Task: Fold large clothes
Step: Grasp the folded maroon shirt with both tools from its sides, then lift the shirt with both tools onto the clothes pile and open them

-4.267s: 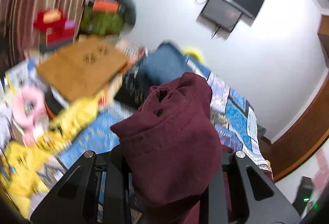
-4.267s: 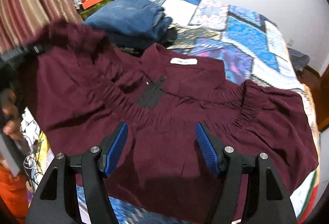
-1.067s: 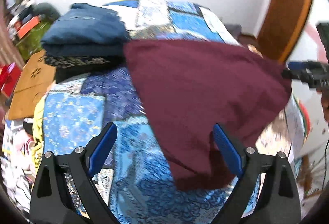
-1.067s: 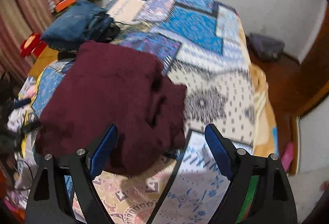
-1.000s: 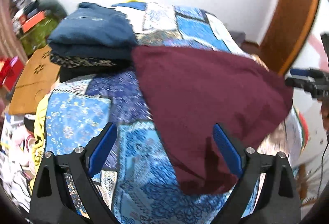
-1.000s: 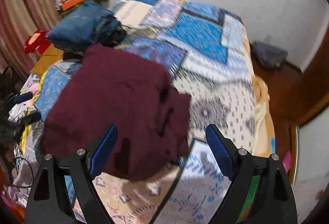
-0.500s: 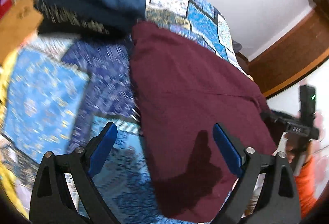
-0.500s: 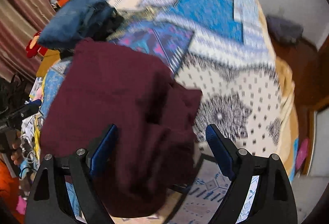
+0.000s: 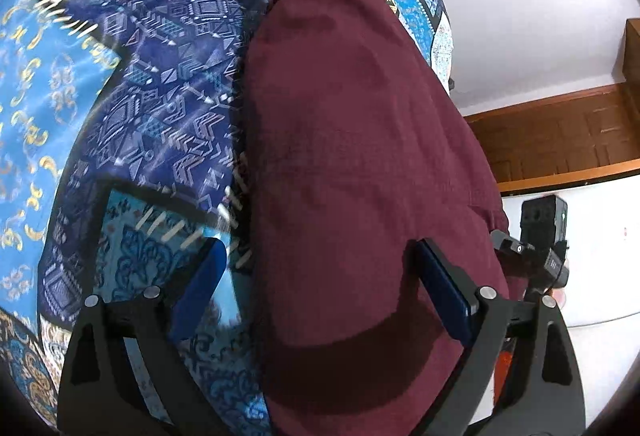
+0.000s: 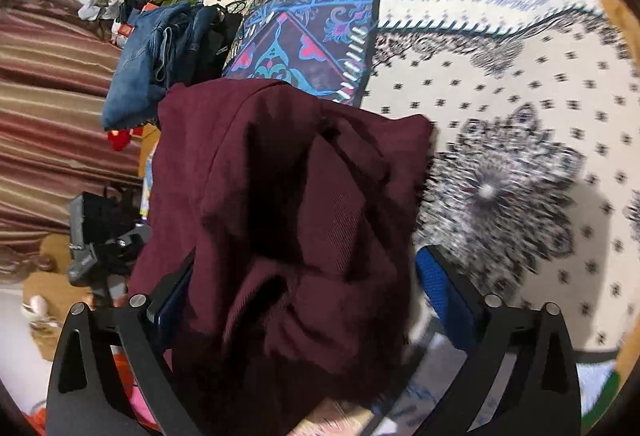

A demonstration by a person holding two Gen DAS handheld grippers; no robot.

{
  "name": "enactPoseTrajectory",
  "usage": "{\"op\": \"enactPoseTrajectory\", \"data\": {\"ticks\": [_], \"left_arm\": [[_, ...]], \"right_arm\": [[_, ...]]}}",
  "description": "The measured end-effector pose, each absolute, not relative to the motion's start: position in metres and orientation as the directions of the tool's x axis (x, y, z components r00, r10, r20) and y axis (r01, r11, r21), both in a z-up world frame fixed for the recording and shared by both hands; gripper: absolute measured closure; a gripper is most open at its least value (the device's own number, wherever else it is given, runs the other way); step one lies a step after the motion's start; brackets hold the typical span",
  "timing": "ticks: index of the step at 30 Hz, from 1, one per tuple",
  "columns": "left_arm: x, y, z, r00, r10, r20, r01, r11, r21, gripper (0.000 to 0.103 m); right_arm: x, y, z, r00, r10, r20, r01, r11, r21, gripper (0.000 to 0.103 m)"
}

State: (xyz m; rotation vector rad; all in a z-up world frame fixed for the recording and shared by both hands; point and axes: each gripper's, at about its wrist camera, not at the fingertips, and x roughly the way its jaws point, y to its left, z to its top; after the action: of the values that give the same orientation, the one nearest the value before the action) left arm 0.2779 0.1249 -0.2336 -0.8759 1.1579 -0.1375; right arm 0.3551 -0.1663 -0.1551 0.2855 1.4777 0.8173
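Left wrist view shows your left gripper [image 9: 320, 278] with jaws spread wide over the maroon garment [image 9: 360, 156], which lies folded on the patchwork bedspread [image 9: 120, 76]. Your right gripper [image 10: 304, 296] also stands wide, bunched maroon cloth filling the gap between its fingers. Folded jeans [image 10: 148, 64] sit just beyond the garment's far edge.

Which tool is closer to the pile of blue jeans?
Neither clearly. The folded jeans lie far beyond both, past the maroon garment. The left tool and the right tool both hang open over its near end.
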Motion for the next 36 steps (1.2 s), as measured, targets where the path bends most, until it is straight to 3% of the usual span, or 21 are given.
{"op": "enactPoseTrajectory", "data": {"ticks": [7,8,10,17,19,21,28,36], "left_arm": [[0.294,0.111,-0.233,0.426,-0.511,-0.746,-0.321,0.686,-0.653,0.008],[0.295,0.108,-0.232,0.425,-0.529,-0.734,-0.307,0.679,-0.667,0.017],[0.295,0.104,-0.229,0.424,-0.523,-0.739,-0.299,0.69,-0.66,0.021],[0.282,0.093,-0.194,0.44,-0.489,-0.753,-0.205,0.762,-0.615,0.053],[0.278,0.089,-0.177,0.453,-0.492,-0.744,-0.165,0.773,-0.612,0.059],[0.273,0.085,-0.156,0.471,-0.477,-0.742,-0.116,0.8,-0.588,0.063],[0.251,0.087,-0.077,0.587,-0.414,-0.696,0.02,0.866,-0.499,0.065],[0.248,0.164,0.015,0.731,-0.328,-0.599,0.049,0.9,-0.433,0.065]], "right_arm": [[0.364,-0.153,-0.163,-0.162,0.627,-0.762,-0.266,0.716,0.645,0.006],[0.362,-0.153,-0.16,-0.152,0.625,-0.765,-0.273,0.718,0.64,0.011],[0.355,-0.156,-0.154,-0.126,0.624,-0.771,-0.277,0.724,0.631,0.021],[0.333,-0.163,-0.121,-0.058,0.618,-0.784,-0.3,0.738,0.604,0.062],[0.326,-0.167,-0.111,-0.054,0.63,-0.774,-0.297,0.73,0.615,0.068],[0.315,-0.168,-0.099,-0.036,0.632,-0.774,-0.314,0.728,0.609,0.072],[0.298,-0.149,-0.04,0.077,0.641,-0.764,-0.415,0.717,0.56,0.074],[0.315,-0.088,0.027,0.181,0.734,-0.655,-0.533,0.633,0.562,0.074]]}}
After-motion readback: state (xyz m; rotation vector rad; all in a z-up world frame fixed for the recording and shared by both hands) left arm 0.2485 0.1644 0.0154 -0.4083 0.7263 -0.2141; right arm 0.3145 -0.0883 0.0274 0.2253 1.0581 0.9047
